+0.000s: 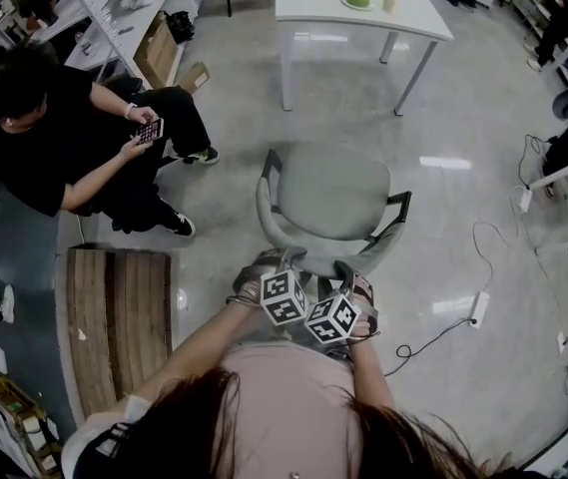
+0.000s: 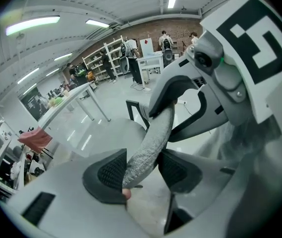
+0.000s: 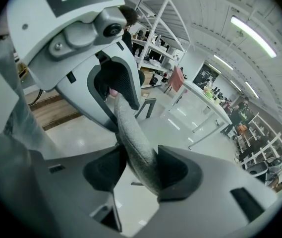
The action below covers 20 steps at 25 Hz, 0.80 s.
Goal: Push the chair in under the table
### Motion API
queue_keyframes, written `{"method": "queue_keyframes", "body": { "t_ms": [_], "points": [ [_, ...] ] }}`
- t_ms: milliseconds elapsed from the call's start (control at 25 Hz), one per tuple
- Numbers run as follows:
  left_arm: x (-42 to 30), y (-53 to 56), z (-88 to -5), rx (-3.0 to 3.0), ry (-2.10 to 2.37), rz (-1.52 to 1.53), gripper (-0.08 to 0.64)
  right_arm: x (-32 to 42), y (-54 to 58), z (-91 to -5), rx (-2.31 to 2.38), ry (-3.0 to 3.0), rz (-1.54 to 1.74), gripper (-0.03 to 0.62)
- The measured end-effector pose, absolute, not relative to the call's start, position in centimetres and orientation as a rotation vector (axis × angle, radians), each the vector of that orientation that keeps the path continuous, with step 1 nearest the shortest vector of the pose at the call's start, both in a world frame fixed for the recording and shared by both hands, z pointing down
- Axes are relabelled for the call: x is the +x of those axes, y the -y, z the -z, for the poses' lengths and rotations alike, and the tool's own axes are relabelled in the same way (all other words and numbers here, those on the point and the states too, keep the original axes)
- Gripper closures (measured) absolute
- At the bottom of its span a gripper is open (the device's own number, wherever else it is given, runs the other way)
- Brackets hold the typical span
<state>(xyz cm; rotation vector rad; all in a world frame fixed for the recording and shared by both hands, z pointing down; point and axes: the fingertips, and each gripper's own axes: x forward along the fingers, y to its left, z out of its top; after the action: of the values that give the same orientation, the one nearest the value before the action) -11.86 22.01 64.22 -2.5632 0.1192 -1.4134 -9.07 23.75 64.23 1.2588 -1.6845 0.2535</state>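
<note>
Head view with both gripper views, taken during the push stage. The chair [image 1: 328,193] stands on open floor, well apart from the white counter [image 1: 313,3] at the top of the head view, its seat facing that counter and its back toward me. I hold the backrest rim [image 1: 313,252] with both tools. The left gripper [image 2: 141,170] has its jaws set wide and pressed on the grey padded rim, which runs up between the two dark pads. The right gripper [image 3: 141,170] grips the same rim just beside it, its jaws equally wide and the padding bulging against both pads. Neither jaw pair is empty, and the two marker cubes sit side by side above my arms. I judge the grasp complete and the travel only partly done, since a broad strip of floor separates seat and counter. The next move calls for an even forward push from both hands, steering the seat between the counter legs [image 1: 413,78], slightly to the right of the present heading. A seated person [image 1: 64,148] and a wooden pallet [image 1: 119,317] lie to the left, clear of that path.
</note>
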Motion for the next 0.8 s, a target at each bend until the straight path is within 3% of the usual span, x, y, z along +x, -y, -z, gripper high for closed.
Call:
{"method": "queue_keyframes", "body": {
  "t_ms": [800],
  "points": [
    [-6.9,-16.7,-64.7,-2.590,-0.179,1.476,0.351,-4.2,-18.6,-64.2,1.218,1.793,-0.303,0.390]
  ]
}}
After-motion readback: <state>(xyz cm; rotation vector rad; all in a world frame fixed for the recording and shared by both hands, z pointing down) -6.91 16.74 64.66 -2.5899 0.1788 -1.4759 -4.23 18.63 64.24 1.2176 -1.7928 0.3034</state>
